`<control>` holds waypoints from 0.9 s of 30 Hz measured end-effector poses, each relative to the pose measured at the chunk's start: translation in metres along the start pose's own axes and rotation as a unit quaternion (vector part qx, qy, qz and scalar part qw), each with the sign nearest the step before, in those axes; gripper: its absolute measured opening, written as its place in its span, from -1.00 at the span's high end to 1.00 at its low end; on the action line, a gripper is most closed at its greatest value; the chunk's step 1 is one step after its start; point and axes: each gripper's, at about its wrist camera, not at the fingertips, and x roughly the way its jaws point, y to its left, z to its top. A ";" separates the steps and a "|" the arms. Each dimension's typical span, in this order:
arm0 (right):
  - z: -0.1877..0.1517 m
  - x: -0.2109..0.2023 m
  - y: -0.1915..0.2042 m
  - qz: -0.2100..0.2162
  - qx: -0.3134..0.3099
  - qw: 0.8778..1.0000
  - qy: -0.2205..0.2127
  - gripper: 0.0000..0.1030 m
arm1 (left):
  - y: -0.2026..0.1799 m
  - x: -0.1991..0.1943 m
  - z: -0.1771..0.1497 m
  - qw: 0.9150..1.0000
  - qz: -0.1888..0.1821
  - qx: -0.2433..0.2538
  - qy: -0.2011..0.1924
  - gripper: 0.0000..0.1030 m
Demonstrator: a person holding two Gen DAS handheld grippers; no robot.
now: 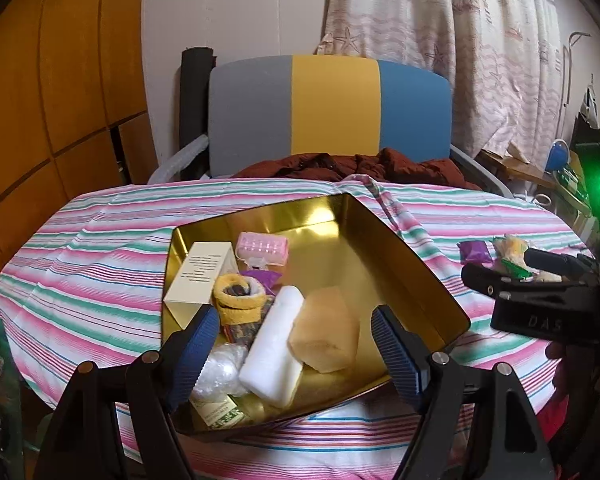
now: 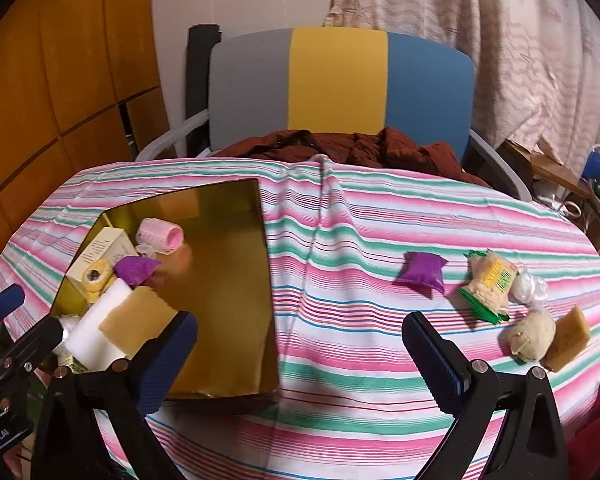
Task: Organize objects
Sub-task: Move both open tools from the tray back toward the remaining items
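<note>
A gold tin box (image 1: 380, 240) (image 2: 228, 280) lies open on the striped table. Inside are a white roll (image 1: 274, 346), a tan sponge (image 1: 326, 330), a pink curler (image 1: 263, 249), a cream carton (image 1: 200, 276) and a yellow sock bundle (image 1: 240, 294). My left gripper (image 1: 296, 344) hangs open over the box's near end, empty. My right gripper (image 2: 300, 348) is open above the cloth, right of the box. Loose on the right lie a purple pouch (image 2: 422, 272), a snack packet (image 2: 488, 286), a beige lump (image 2: 530, 336) and a brown sponge (image 2: 568, 338).
The table has a pink, green and white striped cloth (image 2: 360, 240). Behind it stands a grey, yellow and blue chair (image 1: 332, 112) with a dark red garment (image 1: 360, 166) on the seat. A curtain (image 1: 440, 40) hangs at the back right, and wooden panels (image 1: 40, 100) line the left.
</note>
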 end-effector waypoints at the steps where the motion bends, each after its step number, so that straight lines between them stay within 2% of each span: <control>1: 0.000 0.001 -0.003 -0.003 0.003 1.000 0.002 -0.99 | -0.001 0.001 -0.001 1.000 -0.002 0.001 0.002 -0.55; 9: 0.008 0.009 -0.048 -0.034 0.032 0.999 0.018 -0.99 | -0.010 0.005 -0.004 0.999 -0.044 0.004 0.011 -0.55; 11: 0.015 0.007 -0.066 -0.039 0.042 0.998 0.017 -0.99 | -0.012 0.007 -0.004 0.999 -0.046 0.004 0.011 -0.55; 16: 0.035 -0.002 -0.131 -0.084 0.075 0.994 -0.001 -0.99 | -0.014 0.008 -0.004 0.998 -0.052 0.012 0.014 -0.54; 22: 0.032 0.004 -0.225 -0.143 0.173 0.974 -0.011 -0.99 | -0.027 0.011 -0.003 0.996 -0.076 0.032 0.021 -0.54; 27: 0.009 0.005 -0.275 -0.125 0.284 0.951 -0.006 -0.99 | -0.045 0.014 0.006 0.994 -0.089 0.051 0.023 -0.54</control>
